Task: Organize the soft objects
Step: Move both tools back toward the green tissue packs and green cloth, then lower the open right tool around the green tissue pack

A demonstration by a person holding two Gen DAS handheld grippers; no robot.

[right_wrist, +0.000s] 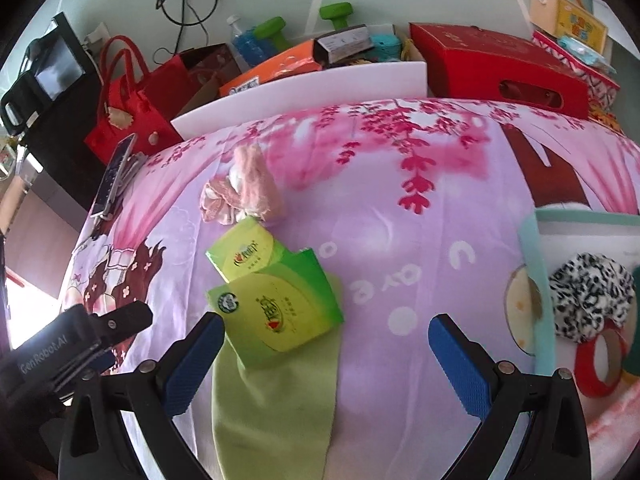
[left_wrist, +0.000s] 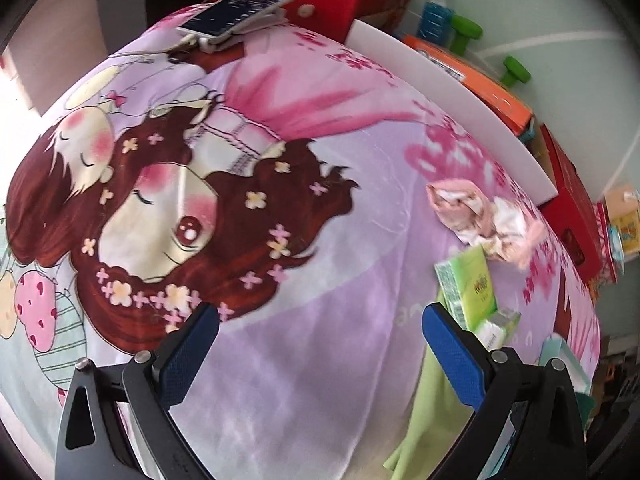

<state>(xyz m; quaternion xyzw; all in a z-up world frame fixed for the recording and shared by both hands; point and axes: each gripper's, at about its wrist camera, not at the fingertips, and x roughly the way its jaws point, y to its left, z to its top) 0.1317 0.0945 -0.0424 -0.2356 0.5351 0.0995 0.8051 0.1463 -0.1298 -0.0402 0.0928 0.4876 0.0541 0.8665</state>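
I had both grippers hovering over the cartoon-print bedsheet (right_wrist: 400, 240), each empty. The left gripper (left_wrist: 320, 336) had its two blue pads spread wide apart, and the right gripper (right_wrist: 326, 344) stood just as wide, nothing between its pads.

I took the two green tissue packs (right_wrist: 276, 308) as my landmark: they lay touching, the smaller one propped against the far edge of the larger. Under them and running toward my right gripper lay one light green cloth (right_wrist: 276, 408). Just beyond the packs I counted one bundle of pink and white fabric (right_wrist: 244, 192), which the left wrist view showed as well (left_wrist: 484, 220). Well off to the right of the packs sat one pale tray (right_wrist: 536, 280) holding one black-and-white spotted scrunchie (right_wrist: 588, 296) and one red ring (right_wrist: 596, 364). Far left of the packs, one phone (right_wrist: 114, 176) was clipped at the sheet's edge.
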